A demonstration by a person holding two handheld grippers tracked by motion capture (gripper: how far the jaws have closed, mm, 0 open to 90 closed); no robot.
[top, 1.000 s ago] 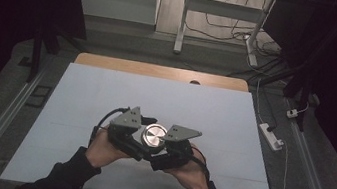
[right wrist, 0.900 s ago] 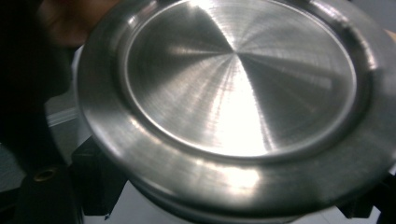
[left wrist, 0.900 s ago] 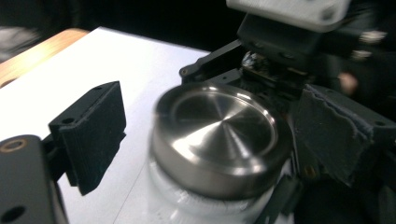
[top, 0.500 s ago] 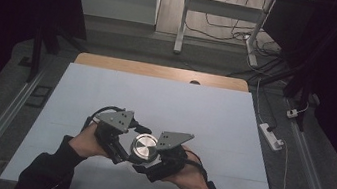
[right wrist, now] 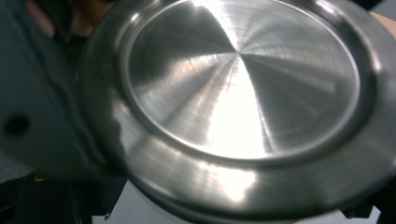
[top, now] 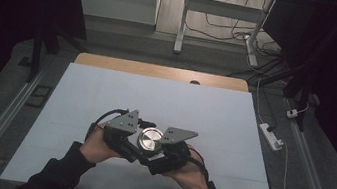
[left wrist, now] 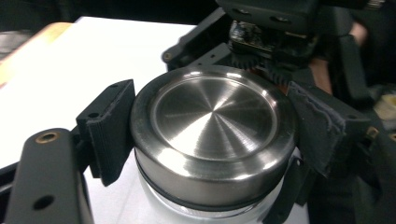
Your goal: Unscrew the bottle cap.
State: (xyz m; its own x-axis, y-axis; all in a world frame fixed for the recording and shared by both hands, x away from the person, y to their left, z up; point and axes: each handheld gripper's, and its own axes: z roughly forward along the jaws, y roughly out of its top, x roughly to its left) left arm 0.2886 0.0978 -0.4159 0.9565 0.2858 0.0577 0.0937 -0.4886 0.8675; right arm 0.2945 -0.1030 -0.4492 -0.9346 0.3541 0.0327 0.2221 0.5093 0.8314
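A white container with a brushed steel lid (top: 151, 139) is held over the near middle of the table between both hands. My left gripper (top: 142, 140) comes in from the left. In the left gripper view its black pads (left wrist: 112, 126) press on both sides of the lid (left wrist: 212, 121); the jaws have just been closing on it. My right gripper (top: 157, 154) reaches in from the right, shut low on the white body under the lid. In the right gripper view the lid (right wrist: 243, 93) looms very close and hides the jaws.
The table is covered by a white sheet (top: 156, 97), with a wooden edge (top: 160, 71) at the far side. A white power strip (top: 271, 135) and cables lie on the floor to the right. Metal desk legs (top: 182, 21) stand beyond the table.
The left gripper's jaws have come together onto the steel lid. Both hands dipped toward the near edge with the container half a second ago and are back a little farther out.
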